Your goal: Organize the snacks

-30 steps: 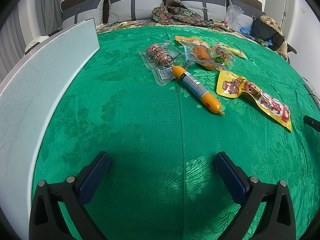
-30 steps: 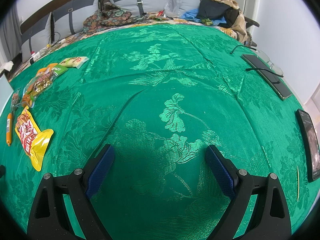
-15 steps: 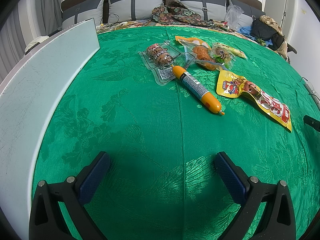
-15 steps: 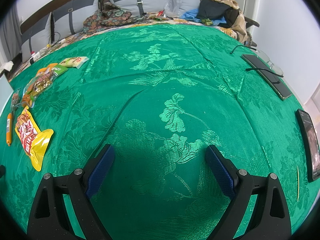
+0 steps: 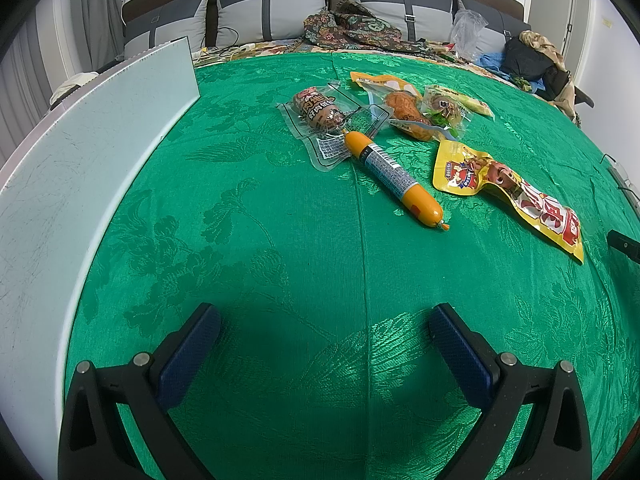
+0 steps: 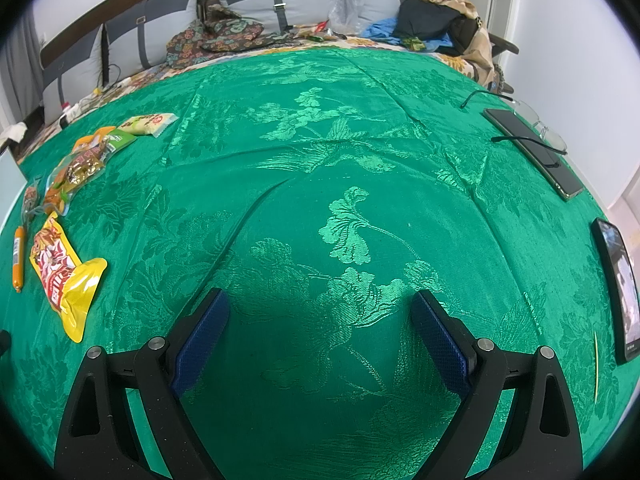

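A: What do the two grippers do at this moment?

B: The left gripper (image 5: 325,338) has its jaws spread wide over the green cloth (image 5: 280,240), with nothing between them. The right gripper (image 6: 320,326) is the same: released, empty, above a bare part of the cloth.

A: And where are the snacks?

B: All lie in one group on the cloth, ahead of the left gripper and well apart from it. Nearest is an orange sausage stick (image 5: 394,178) with a blue label, lying diagonally. Its far end touches a clear vacuum pack (image 5: 320,114) that holds a brown sausage. To the right of the stick lies a long yellow packet (image 5: 508,192) with red print. Behind these are an orange snack in a clear pack (image 5: 406,110), one more clear pack with green print (image 5: 444,110), and a pale yellow packet (image 5: 470,102) at the back.

A: Does the right view show them too?

B: Yes, at its far left edge: the yellow packet (image 6: 64,276), the sausage stick (image 6: 18,258), and the others further back.

A: What else is there?

B: A pale flat board (image 5: 80,168) lies along the left side of the cloth. On the right side lie two dark phones (image 6: 532,152) (image 6: 616,288) and a pair of glasses (image 6: 540,126). Grey pillows (image 5: 260,12) stand at the back.
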